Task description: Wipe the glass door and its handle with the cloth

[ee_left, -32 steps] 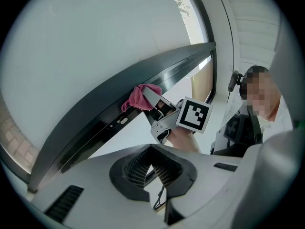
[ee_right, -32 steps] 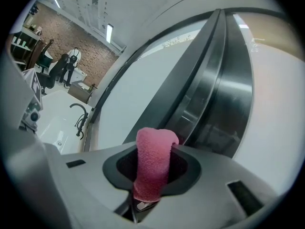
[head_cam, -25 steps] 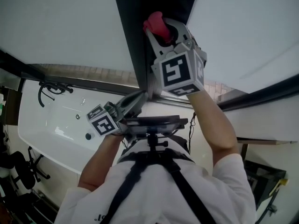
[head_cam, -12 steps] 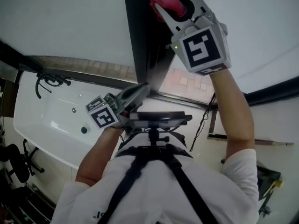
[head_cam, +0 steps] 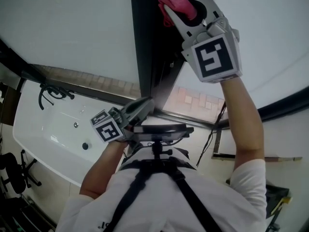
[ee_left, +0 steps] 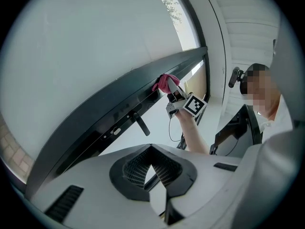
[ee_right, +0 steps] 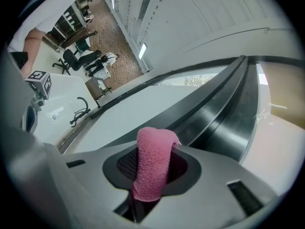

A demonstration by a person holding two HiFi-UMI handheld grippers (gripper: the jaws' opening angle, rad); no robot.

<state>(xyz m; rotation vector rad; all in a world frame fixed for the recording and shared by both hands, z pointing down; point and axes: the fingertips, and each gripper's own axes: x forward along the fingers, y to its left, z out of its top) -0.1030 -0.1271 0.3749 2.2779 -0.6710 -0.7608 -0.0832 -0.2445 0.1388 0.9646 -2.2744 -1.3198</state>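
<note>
Got the pink cloth [ee_right: 155, 151] clamped tight in the right claw [head_cam: 179, 9], rolled fat and poking out past the tips. Holding it high, at twelve o'clock in the head view, pressed to the dark door frame [head_cam: 145, 47] right at the seam with the frosted glass panel [head_cam: 72, 28]. Reads as a wipe in progress along that edge, judging by the contact.

Can't sort wiped glass from unwiped: no streaks, no wet patches, nothing to go on. Picking out the lever handle [ee_left: 142, 124] in the left gripper view, down the frame toward seven o'clock from the cloth, well apart from it and bare. Counting the handle as probably left to do, and likely much of the panel too.

Holding the left claw [ee_left: 151, 168] low, near the middle of the head view, tips closed together on nothing, aimed at the frame. Contact with the frame impossible to judge.

Moving outward now. No bench anywhere, more of a bathroom display: white bathtub [head_cam: 53, 129] at eight o'clock with a black tap fitting [head_cam: 52, 92] on its rim. Catching office chairs [ee_right: 78, 58] at ten o'clock in the right gripper view, standing on a brick-pattern floor [ee_right: 116, 32]. Down at six o'clock in the head view, a white shirt [head_cam: 159, 202] crossed by black harness straps [head_cam: 133, 182].
</note>
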